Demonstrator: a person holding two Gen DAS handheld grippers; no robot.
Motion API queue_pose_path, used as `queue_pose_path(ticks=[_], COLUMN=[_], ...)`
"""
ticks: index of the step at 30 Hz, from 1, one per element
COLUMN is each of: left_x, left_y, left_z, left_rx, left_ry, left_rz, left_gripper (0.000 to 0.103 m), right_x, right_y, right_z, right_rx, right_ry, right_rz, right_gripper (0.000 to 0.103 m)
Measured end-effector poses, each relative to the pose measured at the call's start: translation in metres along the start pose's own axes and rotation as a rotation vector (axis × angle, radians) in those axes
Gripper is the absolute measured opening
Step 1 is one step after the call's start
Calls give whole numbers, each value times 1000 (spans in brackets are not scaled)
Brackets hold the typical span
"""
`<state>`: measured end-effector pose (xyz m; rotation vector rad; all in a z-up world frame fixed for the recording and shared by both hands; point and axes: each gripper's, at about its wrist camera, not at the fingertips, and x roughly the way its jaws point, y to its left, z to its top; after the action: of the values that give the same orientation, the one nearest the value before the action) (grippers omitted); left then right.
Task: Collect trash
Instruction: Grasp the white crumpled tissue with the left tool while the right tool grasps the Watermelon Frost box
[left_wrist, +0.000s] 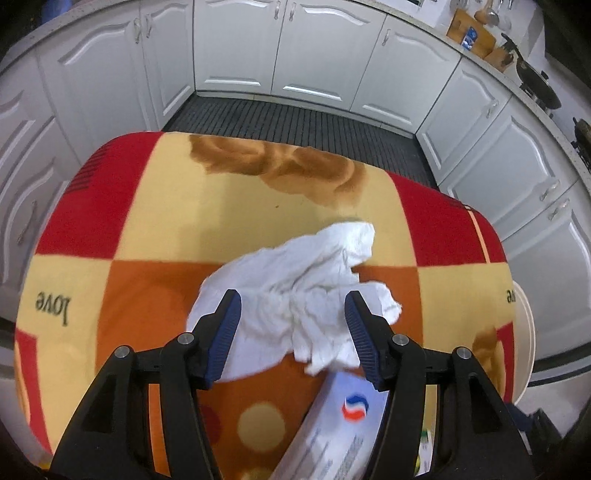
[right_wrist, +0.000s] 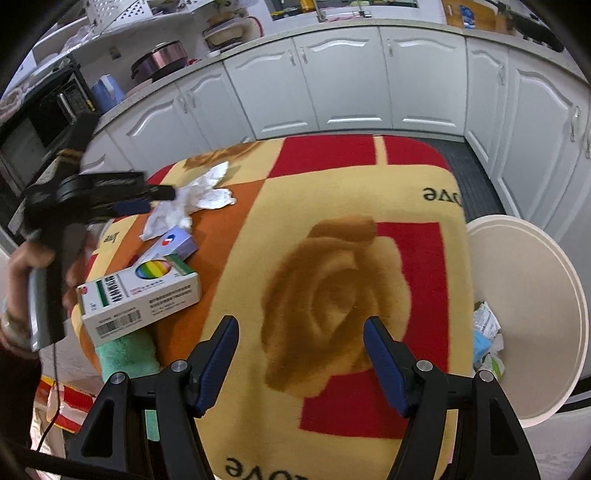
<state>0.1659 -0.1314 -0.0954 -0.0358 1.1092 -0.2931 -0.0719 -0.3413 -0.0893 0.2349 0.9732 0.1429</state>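
Observation:
A crumpled white tissue (left_wrist: 295, 291) lies on the red, orange and yellow patterned cloth (left_wrist: 207, 206) that covers the table. My left gripper (left_wrist: 293, 301) is open, its blue-padded fingers on either side of the tissue's near part. The tissue also shows in the right wrist view (right_wrist: 192, 199), with the left gripper (right_wrist: 162, 195) at it. My right gripper (right_wrist: 301, 326) is open and empty over the rose print. A white bin (right_wrist: 532, 295) with trash inside stands at the table's right edge.
A blue-white box (right_wrist: 173, 243) and a larger white-green box (right_wrist: 140, 299) lie near the tissue, above a green towel (right_wrist: 129, 354). White kitchen cabinets (right_wrist: 351, 92) surround the table. A dark ribbed mat (left_wrist: 295, 122) covers the floor.

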Motion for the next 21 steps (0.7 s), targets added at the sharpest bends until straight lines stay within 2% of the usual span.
queue_pose_path(ticks=[4,5,6,7,8,10,15,18,21], left_x=[21,23,23,21,19,11,-23,-47,-65], left_y=[-2,-1,-1,-1,0,4,25,38,46], left_z=[4,4,2,0,-1,-5,-16,-28,-38], left_rx=[49,54,63,76,91,97,87,80,87], left_ry=[40,41,31,29,27,15,-45,-73,-97], left_rz=[46,46,43,51,61,55,83,85,91], left_gripper=[56,53,47,33,24,16,15,15,15], right_x=[3,3,4,4,5,4,-6,-9,-3], right_y=[12,15,19,22,26,35,59,80,97], right_z=[-3,-4,-6,-7,-8,-10,-14,-19,-21], right_rx=[-29,-35,-46,-53,-64,-90,-153,-217,-254], right_ry=[20,24,29,34,40,48,51,69,61], right_rz=[18,22,32,38,48,70,144,196,196], right_gripper=[68,68,68,68,68,68,68,73,73])
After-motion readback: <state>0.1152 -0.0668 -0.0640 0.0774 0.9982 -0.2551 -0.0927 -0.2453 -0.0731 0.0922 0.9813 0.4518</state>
